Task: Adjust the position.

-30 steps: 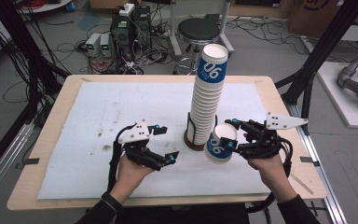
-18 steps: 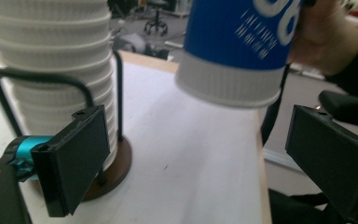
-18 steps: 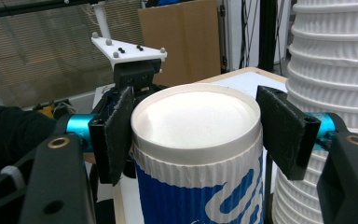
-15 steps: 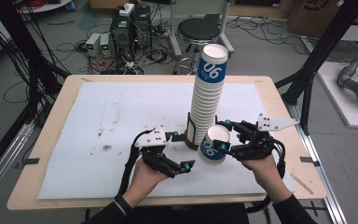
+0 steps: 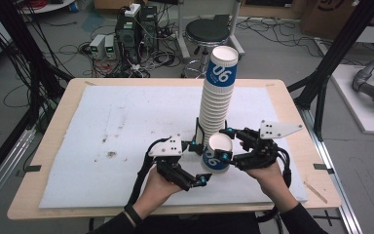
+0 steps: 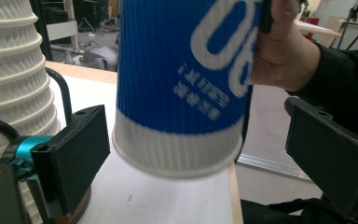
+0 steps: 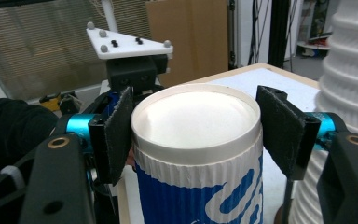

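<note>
black stool (image 5: 206,32), electronics boxes (image 5: 103,46), floor cables (image 5: 73,48), cardboard box (image 7: 186,37)

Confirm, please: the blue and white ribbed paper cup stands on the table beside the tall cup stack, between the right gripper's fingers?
No. The blue and white ribbed paper cup does not stand on the table; the left gripper view shows its base in the air above the white mat. It is beside the tall cup stack, between the fingers of the right gripper.

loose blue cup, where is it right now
In the high view the loose blue cup sits near the table's front edge, between the jaws of the right gripper, just in front of the tall cup stack.
</note>
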Motion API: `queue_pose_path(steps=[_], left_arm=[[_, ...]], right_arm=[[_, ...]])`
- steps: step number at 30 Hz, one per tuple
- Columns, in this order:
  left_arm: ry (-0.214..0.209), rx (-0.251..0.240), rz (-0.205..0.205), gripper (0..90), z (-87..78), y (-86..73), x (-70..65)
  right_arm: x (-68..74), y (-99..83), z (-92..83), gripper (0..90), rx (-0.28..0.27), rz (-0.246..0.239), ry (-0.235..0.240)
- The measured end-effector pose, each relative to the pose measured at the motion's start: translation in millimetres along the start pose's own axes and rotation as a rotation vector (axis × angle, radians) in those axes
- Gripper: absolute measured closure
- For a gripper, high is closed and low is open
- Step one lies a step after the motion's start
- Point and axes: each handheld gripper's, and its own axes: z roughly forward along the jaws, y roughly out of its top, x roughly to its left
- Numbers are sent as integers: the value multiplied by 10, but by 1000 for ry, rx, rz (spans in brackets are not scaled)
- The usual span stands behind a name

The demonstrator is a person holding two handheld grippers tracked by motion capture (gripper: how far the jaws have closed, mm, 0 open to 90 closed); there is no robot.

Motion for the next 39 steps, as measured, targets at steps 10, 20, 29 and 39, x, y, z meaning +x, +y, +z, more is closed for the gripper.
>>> queue_pose_path(steps=[10, 20, 29, 39], left_arm=[[-8, 21, 12, 63, 86, -42, -19], [-3, 52, -1, 136, 48, -71, 23], [-12, 89, 33, 218, -11, -21, 16], [-11, 195, 49, 233, -105, 149, 45]], right_arm=[[83, -37, 172, 317, 21, -4, 52], [109, -40, 239, 318, 17, 3, 74], [91, -42, 257, 318, 16, 5, 86], [40, 0, 161, 220, 4, 23, 67]])
